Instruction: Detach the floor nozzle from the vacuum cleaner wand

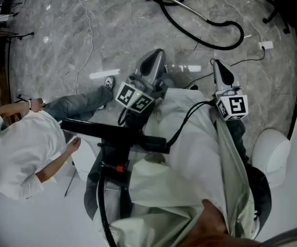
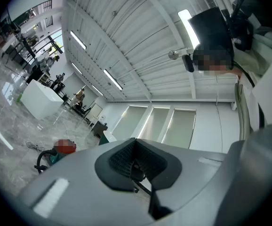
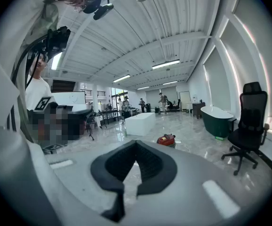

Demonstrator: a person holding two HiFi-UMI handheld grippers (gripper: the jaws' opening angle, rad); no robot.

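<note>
The vacuum cleaner wand is a thin, silvery, straight tube lying flat on the grey marble floor. It shows near the top edge of the head view and slants from upper left to lower right. A thick black hose lies beside it, coiled in a small loop at the wand's upper end and swinging out in a wide curve below it. Which end carries the floor nozzle cannot be made out. In the right gripper view the vacuum cleaner's body, low and red, sits upright on the floor well off.
</note>
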